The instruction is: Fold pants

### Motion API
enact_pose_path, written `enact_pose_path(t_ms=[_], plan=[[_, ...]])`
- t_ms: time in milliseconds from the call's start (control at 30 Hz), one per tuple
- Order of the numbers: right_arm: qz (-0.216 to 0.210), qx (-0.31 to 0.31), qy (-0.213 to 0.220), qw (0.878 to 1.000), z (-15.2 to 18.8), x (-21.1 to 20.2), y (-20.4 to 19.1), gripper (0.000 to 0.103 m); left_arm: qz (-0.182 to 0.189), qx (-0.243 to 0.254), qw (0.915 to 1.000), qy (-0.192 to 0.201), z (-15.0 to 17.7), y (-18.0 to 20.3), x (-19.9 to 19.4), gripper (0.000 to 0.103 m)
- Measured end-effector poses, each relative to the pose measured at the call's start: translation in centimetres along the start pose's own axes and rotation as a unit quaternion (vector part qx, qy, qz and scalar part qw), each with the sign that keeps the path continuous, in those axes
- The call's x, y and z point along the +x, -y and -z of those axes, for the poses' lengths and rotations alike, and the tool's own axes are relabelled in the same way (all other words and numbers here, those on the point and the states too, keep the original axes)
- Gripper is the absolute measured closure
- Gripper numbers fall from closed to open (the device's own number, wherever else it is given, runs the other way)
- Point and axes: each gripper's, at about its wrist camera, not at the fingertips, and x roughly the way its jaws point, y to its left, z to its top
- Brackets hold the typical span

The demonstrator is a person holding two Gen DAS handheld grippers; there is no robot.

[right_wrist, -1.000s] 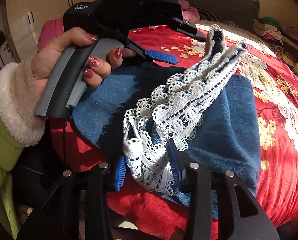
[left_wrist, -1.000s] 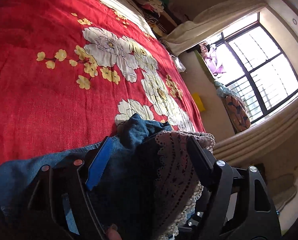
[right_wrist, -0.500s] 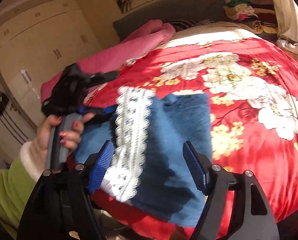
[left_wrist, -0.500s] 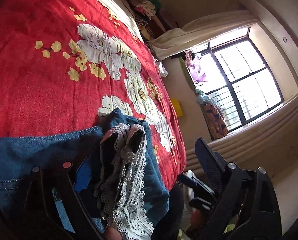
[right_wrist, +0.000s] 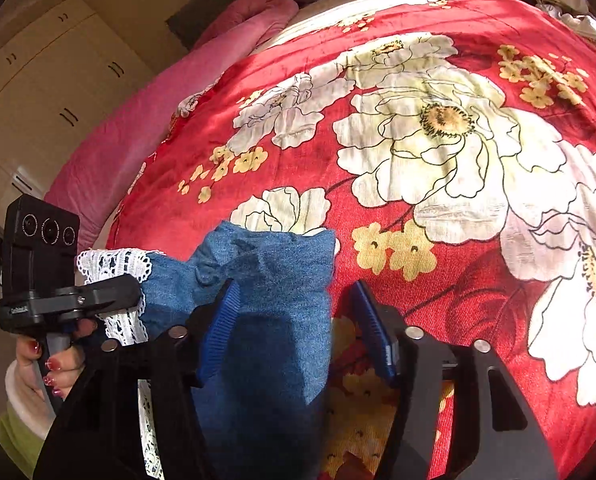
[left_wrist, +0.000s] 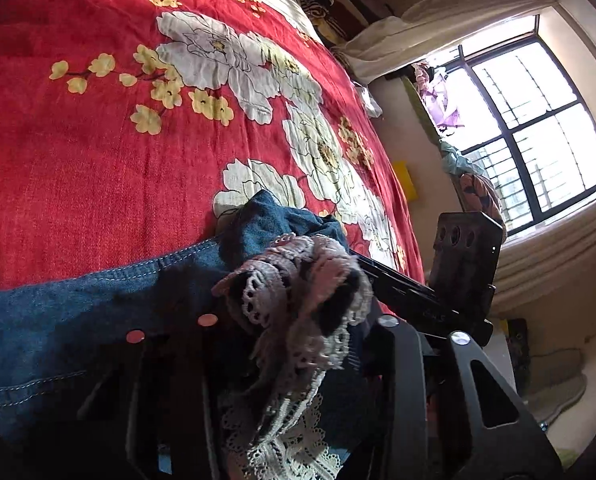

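The left tool pinches the lace hem of the denim pants to carry the fold. The right tool stands open over denim, ready to flatten it on the red floral bedspread.

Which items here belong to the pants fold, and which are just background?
Job: denim pants, their lace trim, left gripper shut on the lace, right gripper open.

Background: red floral bedspread, pink quilt, window, wardrobe.
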Motion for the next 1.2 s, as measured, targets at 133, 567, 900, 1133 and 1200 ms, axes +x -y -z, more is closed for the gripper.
enact_pose_path(t_ms=[133,567,900,1133,1200], plan=[[-0.026,0.016,0.035,0.999,-0.1,-1.9,0.8,0.091,0.002,0.023,0.9995,0.021,-0.5,1.3,-0.7,0.087],[0.01,0.019,0.045,0.999,-0.1,-1.2,1.9,0.075,-0.08,0.002,0.9967,0.013,-1.7,-1.9,0.5,0.062],[0.029,-0.009,0.113,0.993,3.9,-9.1,-0.7,0.036,-0.102,0.029,0.9915,0.075,2.0,1.7,-5.9,0.026],[0.048,-0.061,0.113,0.991,7.8,-11.1,-3.9,0.029,-0.149,0.056,0.9836,0.084,8.2,3.1,-8.2,0.022],[0.058,-0.071,0.114,0.989,8.5,-11.5,-4.5,0.028,-0.154,0.055,0.9828,0.086,9.6,3.2,-8.6,0.021]])
